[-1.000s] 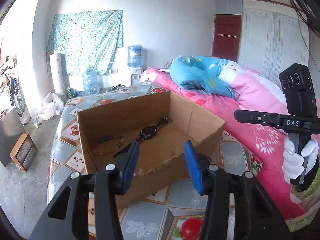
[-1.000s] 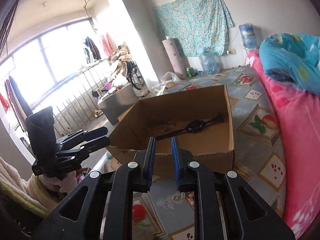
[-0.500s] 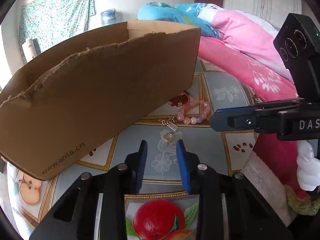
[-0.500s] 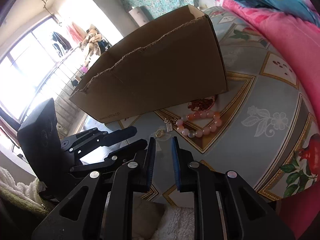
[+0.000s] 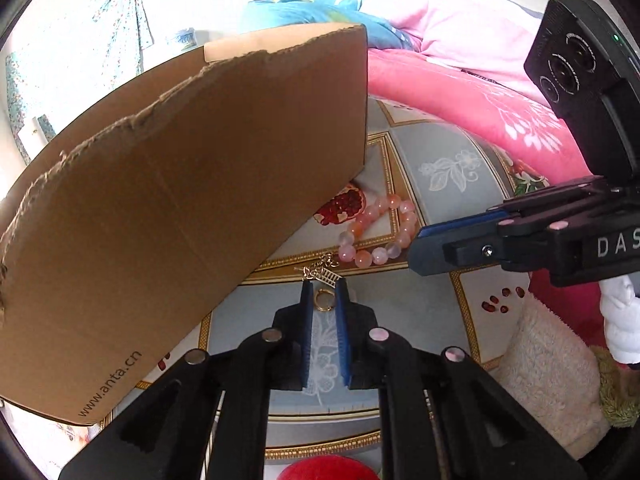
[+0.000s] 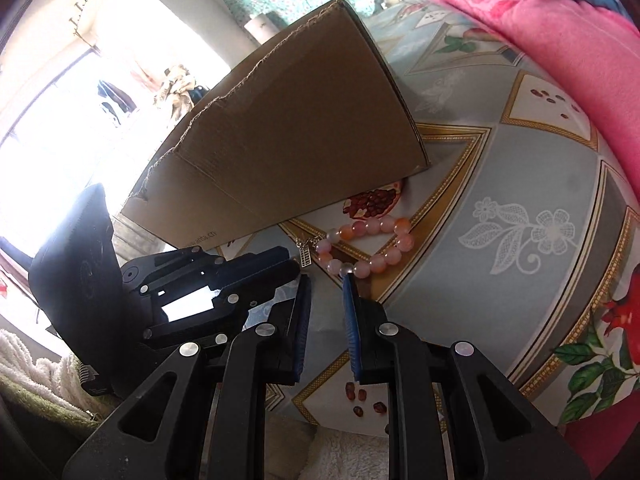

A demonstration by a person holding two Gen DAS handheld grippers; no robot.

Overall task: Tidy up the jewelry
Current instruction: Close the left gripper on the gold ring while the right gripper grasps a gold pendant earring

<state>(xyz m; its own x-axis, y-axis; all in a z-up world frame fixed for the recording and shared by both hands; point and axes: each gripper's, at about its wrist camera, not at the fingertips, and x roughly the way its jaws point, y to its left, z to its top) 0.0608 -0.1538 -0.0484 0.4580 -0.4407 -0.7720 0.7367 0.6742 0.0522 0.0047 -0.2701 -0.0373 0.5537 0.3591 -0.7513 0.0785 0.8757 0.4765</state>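
A small gold ring point(image 5: 325, 300) lies on the patterned tablecloth point(image 5: 452, 168) in front of the cardboard box point(image 5: 180, 200). My left gripper point(image 5: 324, 286) points down at it. Its jaws are closing, and the blue pads point(image 5: 307, 320) touch the ring on both sides. Just beyond the tips lies a silver ladder charm point(image 5: 323, 274) on a short chain, and to its right a pink bead bracelet point(image 5: 376, 236). My right gripper point(image 6: 327, 278) hovers with a narrow gap and nothing in it, its right tip next to the bracelet point(image 6: 366, 246). The left gripper point(image 6: 295, 269) hides the ring in this view.
The box point(image 6: 288, 140) stands close behind the jewelry with a torn rim. A pink quilt point(image 5: 460, 120) borders the tablecloth on the right. A white-gloved hand point(image 5: 620, 324) holds the right gripper point(image 5: 418, 242), which reaches in from the right. A fluffy cloth point(image 5: 552, 364) lies near the front edge.
Both grippers came down from above the box to the tablecloth in front of it. The left jaws narrowed from wide apart to closing around the gold ring. The right jaws kept their narrow gap.
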